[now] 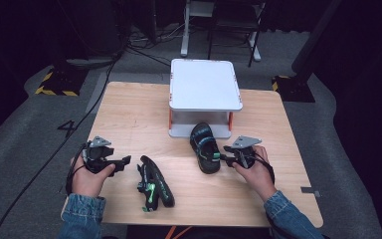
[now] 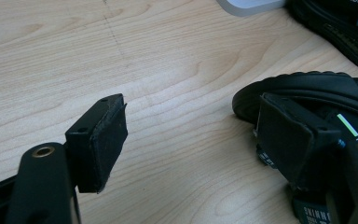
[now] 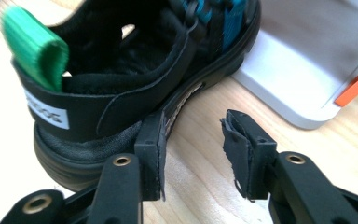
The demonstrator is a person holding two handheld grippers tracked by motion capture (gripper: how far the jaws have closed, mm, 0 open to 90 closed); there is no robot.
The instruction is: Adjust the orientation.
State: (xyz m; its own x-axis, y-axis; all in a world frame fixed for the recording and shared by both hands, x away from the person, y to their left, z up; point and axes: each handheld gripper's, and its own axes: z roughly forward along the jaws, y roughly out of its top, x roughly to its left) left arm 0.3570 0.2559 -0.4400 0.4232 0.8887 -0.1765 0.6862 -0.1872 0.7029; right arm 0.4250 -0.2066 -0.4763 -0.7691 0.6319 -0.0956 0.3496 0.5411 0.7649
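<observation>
**Right shoe just beside the rack, loose; left shoe not yet gripped**

Right tool [image 3: 191, 151]: jaws apart, nothing clamped, gap over bare tabletop [image 3: 200, 140]. One pad [image 3: 150, 154] sits against the sole edge of the teal-strapped shoe [image 3: 121, 88], not squeezing it. In high view, right tool [image 1: 227, 158] just beside that shoe [image 1: 205, 148], which stands upright on the tabletop with its toe at the white two-tier rack [image 1: 205, 84], near the lower shelf opening.

Left tool [image 2: 191, 140]: jaws apart, empty. Right-hand pad [image 2: 284, 140] just in front of the green-accented shoe [image 2: 317, 88], no clamp. In high view, left tool [image 1: 124, 160] next to that shoe [image 1: 154, 183], which lies tipped on its side, well short of the rack.

Step, as judged: shoe placement at the rack, teal one either freshly set down or about to be nudged in.

Next move needs: clear right tool off the sole without dragging it; then close left tool on the heel or strap of the tipped shoe, right it, bring alongside the first. Risk: tilted shoe slipping in a shallow pinch.
</observation>
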